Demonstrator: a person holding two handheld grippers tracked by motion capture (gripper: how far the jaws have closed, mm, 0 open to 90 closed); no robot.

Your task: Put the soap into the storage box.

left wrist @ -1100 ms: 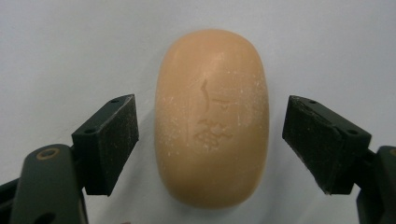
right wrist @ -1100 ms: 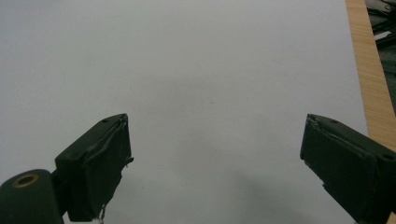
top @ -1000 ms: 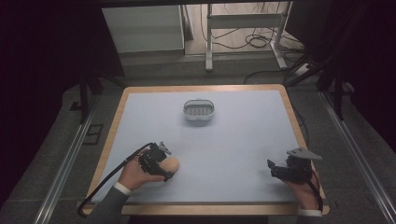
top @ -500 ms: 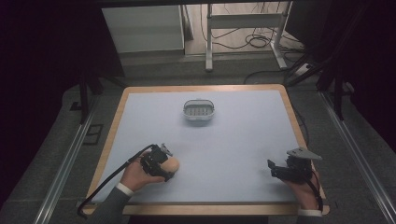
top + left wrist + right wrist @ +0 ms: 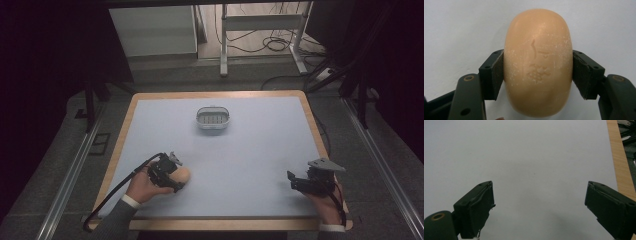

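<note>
A tan oval bar of soap (image 5: 537, 62) with a stamped mark lies on the pale blue table top at the front left (image 5: 184, 175). My left gripper (image 5: 537, 75) has just been closing. Its two black pads (image 5: 496, 75) now press on the soap's two long sides, so it is shut on the bar. In the high view the left gripper (image 5: 175, 175) sits low on the table in a hand. My right gripper (image 5: 292, 181) rests near the front right corner. In its own view the right gripper (image 5: 539, 202) stands open over bare table.
A small grey oval dish (image 5: 213, 118) with a slotted bottom stands at the table's middle back. The table (image 5: 250, 150) has a wooden rim. A cable trails from the left gripper off the front edge. Metal rails and a frame stand beyond.
</note>
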